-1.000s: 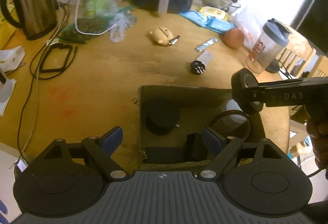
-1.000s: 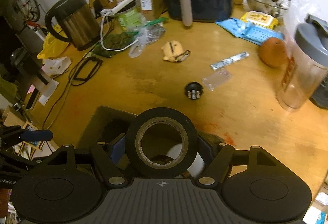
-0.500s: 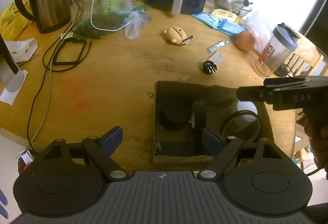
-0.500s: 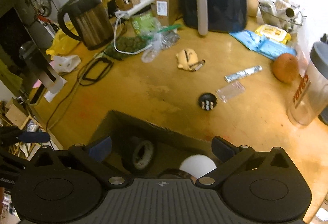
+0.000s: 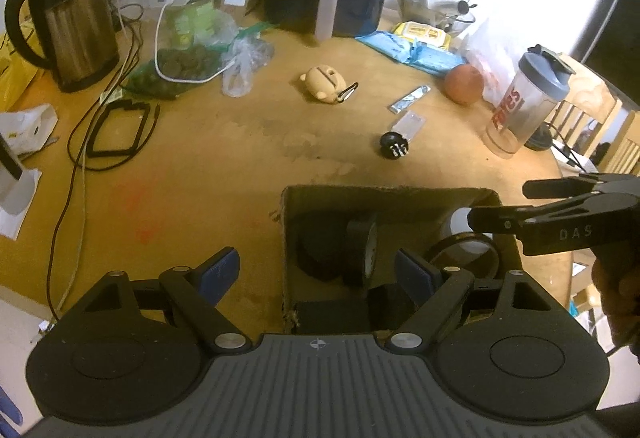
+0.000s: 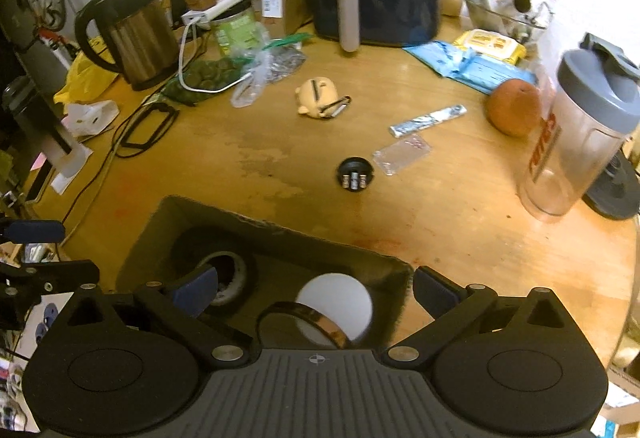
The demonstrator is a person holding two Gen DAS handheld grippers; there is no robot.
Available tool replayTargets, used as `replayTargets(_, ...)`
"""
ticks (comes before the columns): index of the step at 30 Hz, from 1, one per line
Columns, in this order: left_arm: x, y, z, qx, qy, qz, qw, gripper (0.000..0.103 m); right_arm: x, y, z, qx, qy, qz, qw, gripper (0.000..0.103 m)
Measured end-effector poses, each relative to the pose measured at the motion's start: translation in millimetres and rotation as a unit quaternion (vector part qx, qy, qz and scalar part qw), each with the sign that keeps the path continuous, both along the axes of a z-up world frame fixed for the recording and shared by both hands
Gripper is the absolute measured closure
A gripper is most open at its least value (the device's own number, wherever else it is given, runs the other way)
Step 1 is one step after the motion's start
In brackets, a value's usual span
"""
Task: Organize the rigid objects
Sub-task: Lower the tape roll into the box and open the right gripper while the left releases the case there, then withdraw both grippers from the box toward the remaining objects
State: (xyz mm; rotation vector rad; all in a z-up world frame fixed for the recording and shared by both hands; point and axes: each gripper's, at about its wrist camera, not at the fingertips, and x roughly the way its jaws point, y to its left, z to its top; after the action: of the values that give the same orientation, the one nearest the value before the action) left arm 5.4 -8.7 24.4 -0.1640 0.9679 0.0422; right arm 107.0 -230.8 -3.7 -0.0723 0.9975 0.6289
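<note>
- Black plug adapter (image 6: pixel 355 173) looks light and rigid, maybe slippery; I'd pinch its round sides.
- Right gripper (image 6: pixel 312 290) wide open, empty; left gripper (image 5: pixel 316 270) too.

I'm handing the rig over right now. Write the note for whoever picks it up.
Left gripper: open, empty, near the cardboard box.
Right gripper: open, empty, over the box.
In the box: black tape roll, white ball, thin dark ring, other dark items.
Left on the table: the small black pronged plug, bear-shaped case, silver foil stick. The plug lies nearest the box.
</note>
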Motion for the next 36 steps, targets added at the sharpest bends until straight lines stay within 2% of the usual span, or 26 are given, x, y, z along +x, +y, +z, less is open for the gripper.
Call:
replayTargets(11,24,-5,9,0.008,-0.018,-0.025,0.9995,0.018,8,-11,-4,-0.012,-0.028,-0.023,0.999,0.000)
replayTargets(21,41,-7,13,0.030,-0.042,-0.035,0.9981,0.018,16,3,-8,-0.045,-0.053,0.009,0.998,0.000)
replayTargets(30,60,-3,14,0.068,-0.071,-0.047,0.9941,0.018,36,13,-15,-0.058,-0.013,0.000,0.998,0.000)
replayTargets(36,76,5,10,0.057,-0.066,-0.064,0.9942,0.018,48,21,-20,-0.066,-0.009,0.007,0.998,0.000)
